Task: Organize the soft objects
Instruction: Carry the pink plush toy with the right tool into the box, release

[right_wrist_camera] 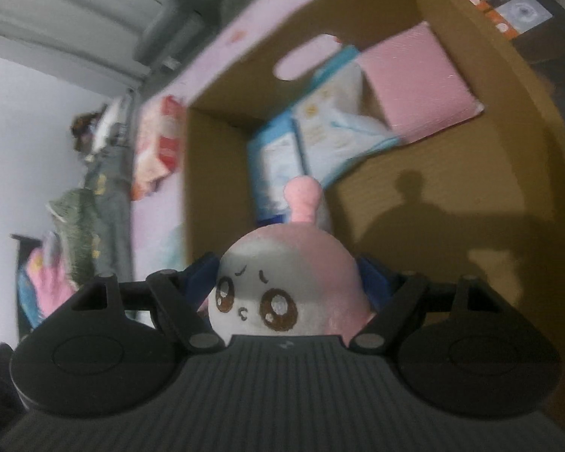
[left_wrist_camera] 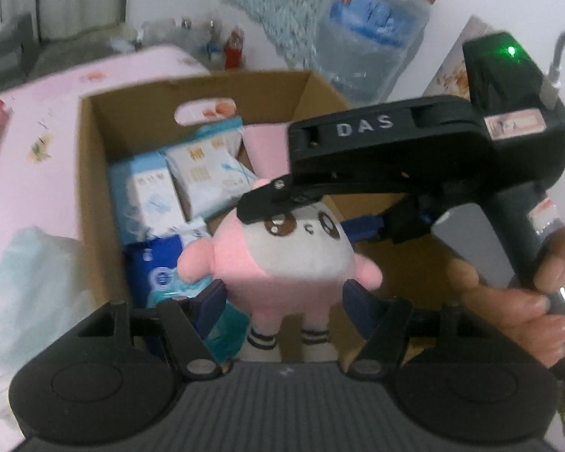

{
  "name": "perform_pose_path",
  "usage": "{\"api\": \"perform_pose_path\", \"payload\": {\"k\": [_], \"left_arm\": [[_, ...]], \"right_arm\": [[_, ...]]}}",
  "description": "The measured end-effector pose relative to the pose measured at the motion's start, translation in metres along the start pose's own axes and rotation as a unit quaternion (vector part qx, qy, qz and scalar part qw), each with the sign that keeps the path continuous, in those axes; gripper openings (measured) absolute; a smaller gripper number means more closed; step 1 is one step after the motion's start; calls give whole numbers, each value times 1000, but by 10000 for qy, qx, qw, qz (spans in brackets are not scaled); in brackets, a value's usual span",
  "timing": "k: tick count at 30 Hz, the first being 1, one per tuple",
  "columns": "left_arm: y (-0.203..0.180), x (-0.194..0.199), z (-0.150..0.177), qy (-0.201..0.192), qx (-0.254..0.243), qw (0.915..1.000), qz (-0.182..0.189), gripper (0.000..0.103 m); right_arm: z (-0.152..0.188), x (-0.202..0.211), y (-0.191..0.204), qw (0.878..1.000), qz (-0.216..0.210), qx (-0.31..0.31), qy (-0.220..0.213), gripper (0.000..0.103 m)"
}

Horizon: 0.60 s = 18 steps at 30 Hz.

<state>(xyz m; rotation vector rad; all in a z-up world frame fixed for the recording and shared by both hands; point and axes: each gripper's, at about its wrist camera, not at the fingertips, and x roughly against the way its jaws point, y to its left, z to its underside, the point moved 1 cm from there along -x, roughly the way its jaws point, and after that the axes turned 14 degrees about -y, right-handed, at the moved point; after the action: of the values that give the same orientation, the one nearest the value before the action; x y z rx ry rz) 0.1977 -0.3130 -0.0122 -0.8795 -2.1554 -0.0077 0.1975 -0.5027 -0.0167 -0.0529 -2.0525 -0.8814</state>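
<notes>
A pink and white plush toy (left_wrist_camera: 282, 256) with brown eyes hangs over an open cardboard box (left_wrist_camera: 94, 173). My left gripper (left_wrist_camera: 282, 301) is shut on its lower body, striped legs toward the camera. My right gripper (right_wrist_camera: 288, 282) is shut on its head (right_wrist_camera: 282, 282); in the left wrist view its black body (left_wrist_camera: 395, 143) reaches in from the right with a finger on the toy's head. The box (right_wrist_camera: 452, 196) holds soft tissue packs (left_wrist_camera: 177, 188) and a pink pack (right_wrist_camera: 414, 75).
The box sits on a pink sheet (left_wrist_camera: 37, 143). A pale bag (left_wrist_camera: 26, 282) lies left of the box. A knitted blue cloth (left_wrist_camera: 275, 7) and a plastic bag (left_wrist_camera: 373, 37) hang behind. A red-white pack (right_wrist_camera: 158, 143) lies beside the box.
</notes>
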Motion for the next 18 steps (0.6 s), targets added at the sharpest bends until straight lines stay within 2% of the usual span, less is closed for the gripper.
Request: {"api": "perform_pose_path", "payload": {"k": [8, 13, 18], "left_arm": [[7, -55, 10, 421, 150, 9988, -209, 67], [9, -52, 6, 337, 101, 9992, -193, 68], [8, -42, 2, 329, 119, 9993, -134, 68]], "right_arm": [[-22, -61, -17, 9965, 305, 597, 505, 81], [-29, -76, -31, 9973, 347, 426, 480, 81], [-33, -70, -24, 9964, 451, 654, 278, 80]]}}
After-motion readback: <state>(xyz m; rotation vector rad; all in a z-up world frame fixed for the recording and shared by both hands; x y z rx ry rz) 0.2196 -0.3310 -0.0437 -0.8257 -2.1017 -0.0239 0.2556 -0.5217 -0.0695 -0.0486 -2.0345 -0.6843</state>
